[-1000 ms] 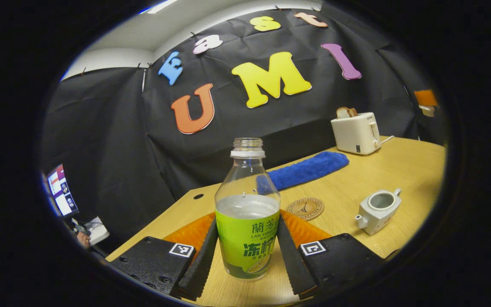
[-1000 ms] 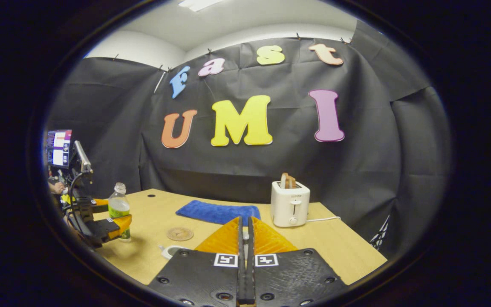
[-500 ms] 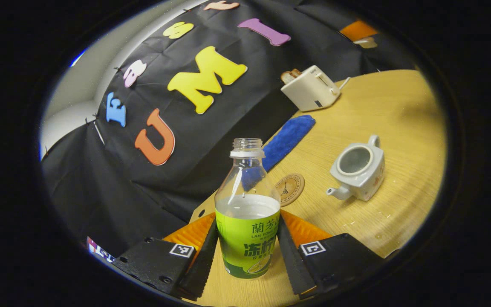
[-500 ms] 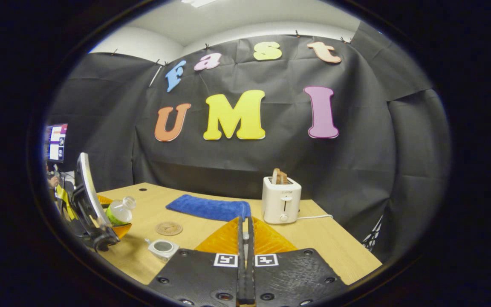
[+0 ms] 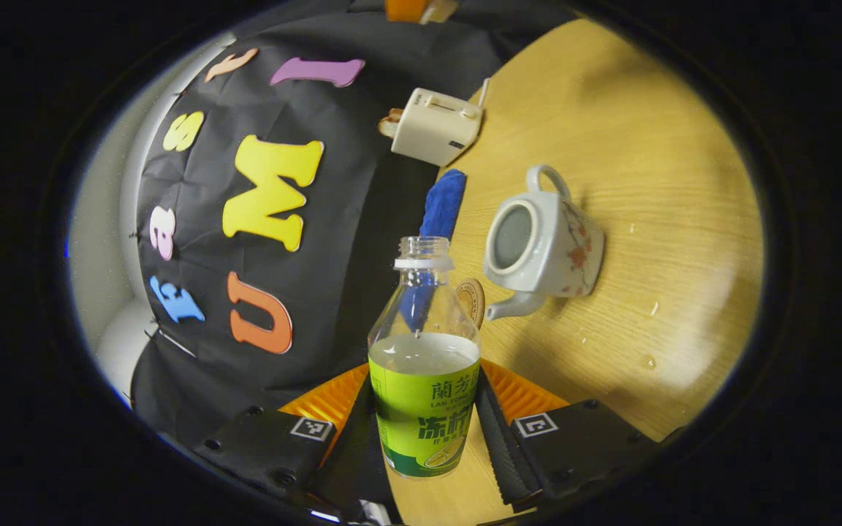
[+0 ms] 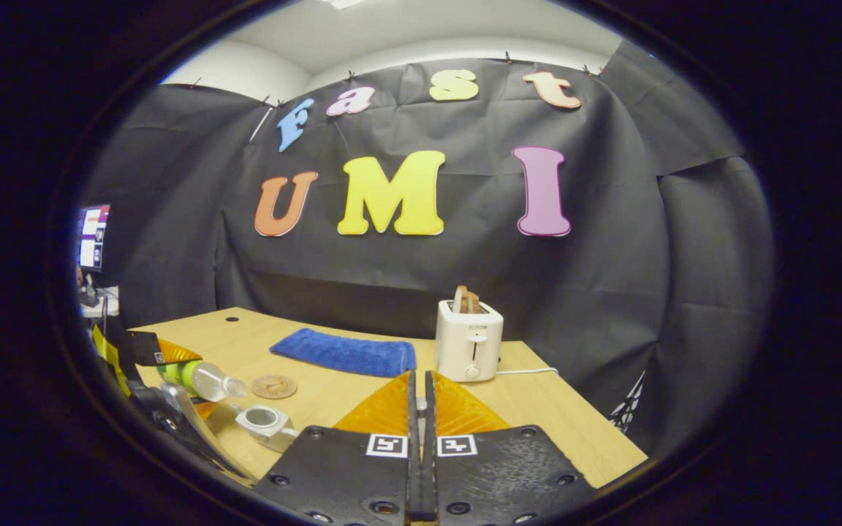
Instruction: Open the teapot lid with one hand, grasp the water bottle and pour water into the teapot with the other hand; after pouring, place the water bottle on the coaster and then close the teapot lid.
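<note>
1. The water bottle is squeezed between both fingers of the left gripper and is tipped toward the teapot.
2. The teapot is seen open on the table, beside the coaster.
3. The right gripper is pressed closed; its fingers hide any lid.

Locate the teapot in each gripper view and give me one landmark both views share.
Left gripper view: the teapot sits right of centre, lid off, beside the neck of the water bottle.
Right gripper view: the teapot is low at the left, near the tilted bottle.
Shared landmark: the white toaster, by the blue cloth.
</note>
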Tool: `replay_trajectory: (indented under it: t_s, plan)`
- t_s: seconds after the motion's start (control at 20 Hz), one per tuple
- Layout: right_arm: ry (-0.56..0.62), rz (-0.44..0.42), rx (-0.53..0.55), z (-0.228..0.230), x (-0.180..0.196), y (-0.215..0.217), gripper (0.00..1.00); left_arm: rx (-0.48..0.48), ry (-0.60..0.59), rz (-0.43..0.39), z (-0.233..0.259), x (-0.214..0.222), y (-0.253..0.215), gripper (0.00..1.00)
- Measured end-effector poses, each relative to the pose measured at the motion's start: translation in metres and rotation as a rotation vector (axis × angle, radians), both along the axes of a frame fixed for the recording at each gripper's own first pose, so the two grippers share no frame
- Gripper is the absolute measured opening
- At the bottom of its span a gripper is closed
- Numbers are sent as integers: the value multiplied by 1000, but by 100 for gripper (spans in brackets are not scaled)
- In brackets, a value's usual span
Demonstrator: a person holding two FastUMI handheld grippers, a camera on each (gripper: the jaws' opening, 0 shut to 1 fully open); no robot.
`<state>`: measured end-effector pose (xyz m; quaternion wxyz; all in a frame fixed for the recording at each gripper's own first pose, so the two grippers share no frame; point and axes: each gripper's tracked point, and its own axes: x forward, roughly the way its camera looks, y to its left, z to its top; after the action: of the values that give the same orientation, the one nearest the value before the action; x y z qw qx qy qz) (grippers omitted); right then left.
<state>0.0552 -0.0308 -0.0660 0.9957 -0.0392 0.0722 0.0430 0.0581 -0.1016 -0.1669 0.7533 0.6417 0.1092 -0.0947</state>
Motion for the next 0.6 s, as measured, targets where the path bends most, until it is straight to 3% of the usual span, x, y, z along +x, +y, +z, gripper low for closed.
replay_trajectory:
  t_s: [0.1, 0.35, 0.6]
  plan:
    - [-3, -2, 1, 1, 0, -2, 0, 92, -22, -45, 5, -2, -4, 75]
    - [-7, 2, 16, 5, -1, -4, 0, 180, -11, -45, 10, -4, -3, 75]
    - [-5, -5, 18, 5, -1, -8, 0, 344, 11, -65, 22, -2, -6, 72]
